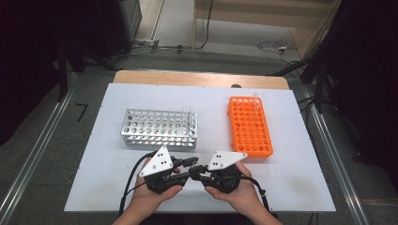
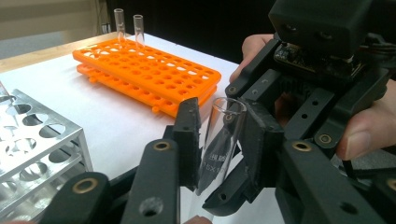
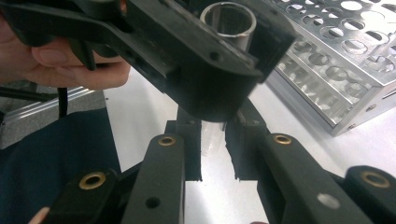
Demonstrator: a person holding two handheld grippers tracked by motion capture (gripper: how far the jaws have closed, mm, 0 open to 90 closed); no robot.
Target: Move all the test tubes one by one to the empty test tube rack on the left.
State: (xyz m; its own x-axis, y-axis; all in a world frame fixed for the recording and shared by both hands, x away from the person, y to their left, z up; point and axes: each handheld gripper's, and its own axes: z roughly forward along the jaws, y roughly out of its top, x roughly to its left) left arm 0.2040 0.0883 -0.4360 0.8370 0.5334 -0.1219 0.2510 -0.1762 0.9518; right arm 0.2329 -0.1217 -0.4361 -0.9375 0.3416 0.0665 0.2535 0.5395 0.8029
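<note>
A: Biggest first. White table, both grippers low at its near edge, jaws pointing at each other.

B: Racks?

A: Metal rack sits beyond the left gripper, on the far side of it and a bit to its outer side. Orange rack is beyond the right gripper, slightly to its outer side. Racks are well apart from each other, and neither touches a gripper. In the left gripper view the orange rack lies past the jaws, with two clear tubes standing upright at its far end.

B: Hands?

A: One hand per gripper, coming in from the bottom edge. Left hand is under the left gripper, right hand under the right.

B: Jaw state, left?

A: No earlier frame, so I'm going by the frames. In the left gripper view its pads sit either side of a glass test tube, pressed on it. So it's pinching the tube.

B: Right?

A: Also clamped on the same tube. In the right gripper view its own jaws close on the tube's lower part, while the left gripper's jaws cross above and grip nearer the open mouth.

B: So where's the tube?

A: Between the two grippers, held by both, off the table and tilted. The mouth is towards the upper end, and printed lettering sits mid-body, too small to read.
</note>
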